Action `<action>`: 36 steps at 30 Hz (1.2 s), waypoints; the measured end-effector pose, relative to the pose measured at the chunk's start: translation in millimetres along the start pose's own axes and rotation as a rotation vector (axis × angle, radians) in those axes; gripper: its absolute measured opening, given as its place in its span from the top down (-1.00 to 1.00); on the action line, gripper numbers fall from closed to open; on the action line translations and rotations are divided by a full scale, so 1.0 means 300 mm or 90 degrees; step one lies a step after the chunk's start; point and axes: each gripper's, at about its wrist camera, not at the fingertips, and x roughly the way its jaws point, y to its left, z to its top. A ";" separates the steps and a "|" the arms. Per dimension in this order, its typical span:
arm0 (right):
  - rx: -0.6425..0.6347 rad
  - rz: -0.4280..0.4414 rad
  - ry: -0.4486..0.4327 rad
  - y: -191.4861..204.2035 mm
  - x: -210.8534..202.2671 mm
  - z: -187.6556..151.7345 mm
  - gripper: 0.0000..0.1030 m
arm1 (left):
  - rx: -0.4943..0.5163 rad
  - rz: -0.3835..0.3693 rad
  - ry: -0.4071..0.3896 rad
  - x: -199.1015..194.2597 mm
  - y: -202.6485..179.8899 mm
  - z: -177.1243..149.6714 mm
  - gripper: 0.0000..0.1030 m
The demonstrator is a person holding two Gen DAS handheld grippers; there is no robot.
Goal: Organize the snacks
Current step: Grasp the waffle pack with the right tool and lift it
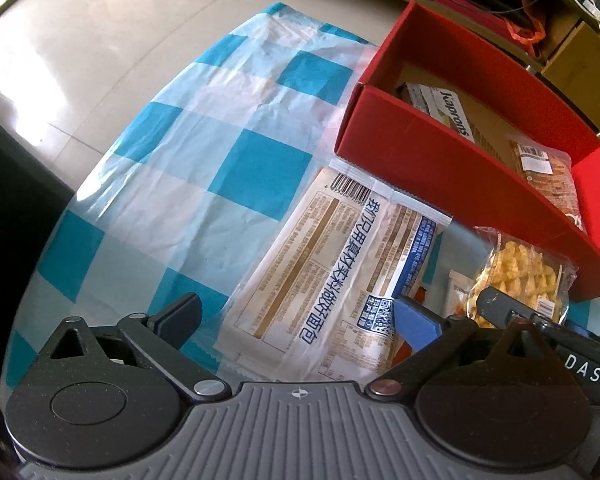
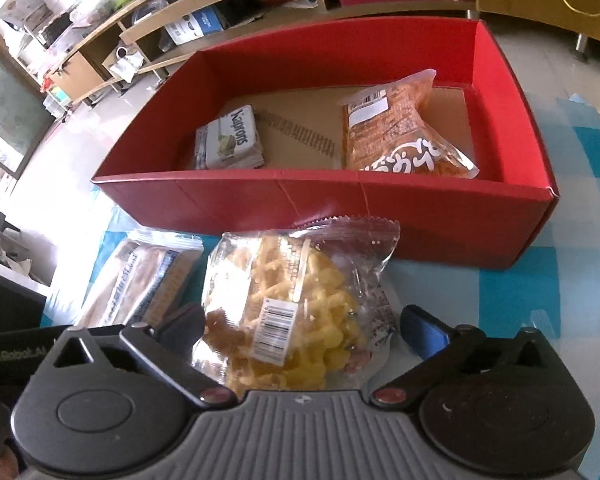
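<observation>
We noted that each hand-held gripper had a ribbed grey body flanked by two round black discs. Left hand-held gripper (image 1: 300, 314): black linkage arms, silver and reddish pivot screws, one black finger (image 1: 182, 312), one blue (image 1: 414, 322). Right hand-held gripper (image 2: 308, 326) looked alike; white "DAS" lettering marked its side.

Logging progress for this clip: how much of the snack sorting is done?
Done: two packets already lie in the red box, a grey wafer pack and an orange bag. In hand: the open right gripper straddles the yellow snack bag on the checked cloth, not gripped. Left: that bag and the bread packet under the open left gripper.
</observation>
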 end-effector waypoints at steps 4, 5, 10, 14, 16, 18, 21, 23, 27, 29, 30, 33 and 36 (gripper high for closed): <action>0.006 0.003 -0.008 -0.006 0.003 -0.002 -0.97 | 0.007 -0.003 0.000 0.005 -0.007 -0.001 -1.00; 0.013 0.006 -0.008 -0.010 0.005 -0.001 -0.97 | 0.017 0.000 -0.002 0.007 -0.015 -0.003 -1.00; -0.006 0.018 0.008 -0.014 0.006 0.005 -0.97 | 0.069 0.029 -0.007 0.017 -0.054 -0.020 -1.00; -0.022 0.007 0.003 0.000 0.005 -0.001 -0.94 | 0.066 0.032 -0.006 0.026 -0.051 -0.021 -1.00; -0.035 0.007 -0.006 0.013 -0.004 -0.001 -0.77 | 0.073 0.034 -0.008 0.026 -0.054 -0.021 -1.00; -0.057 0.010 -0.020 0.034 -0.022 -0.002 -0.53 | 0.087 0.034 -0.008 0.027 -0.062 -0.021 -0.96; -0.072 0.006 -0.031 0.049 -0.044 -0.003 -0.36 | 0.117 0.036 -0.011 0.023 -0.083 -0.027 -0.88; -0.063 0.014 -0.034 0.039 -0.057 -0.004 -0.21 | 0.129 0.033 -0.017 0.015 -0.089 -0.030 -0.80; -0.043 0.028 -0.033 0.008 -0.088 -0.008 -0.14 | 0.120 0.022 -0.018 0.007 -0.083 -0.026 -0.73; -0.037 0.031 -0.037 -0.001 -0.105 -0.012 -0.08 | 0.109 0.012 -0.017 0.000 -0.078 -0.023 -0.70; -0.033 0.034 -0.038 -0.007 -0.112 -0.014 -0.05 | 0.107 0.008 -0.018 -0.005 -0.077 -0.023 -0.68; -0.015 0.047 -0.041 -0.035 -0.132 -0.014 0.03 | 0.110 0.011 -0.025 -0.015 -0.085 -0.026 -0.66; -0.005 0.037 -0.046 -0.061 -0.143 -0.015 0.03 | 0.106 0.009 -0.025 -0.019 -0.087 -0.029 -0.64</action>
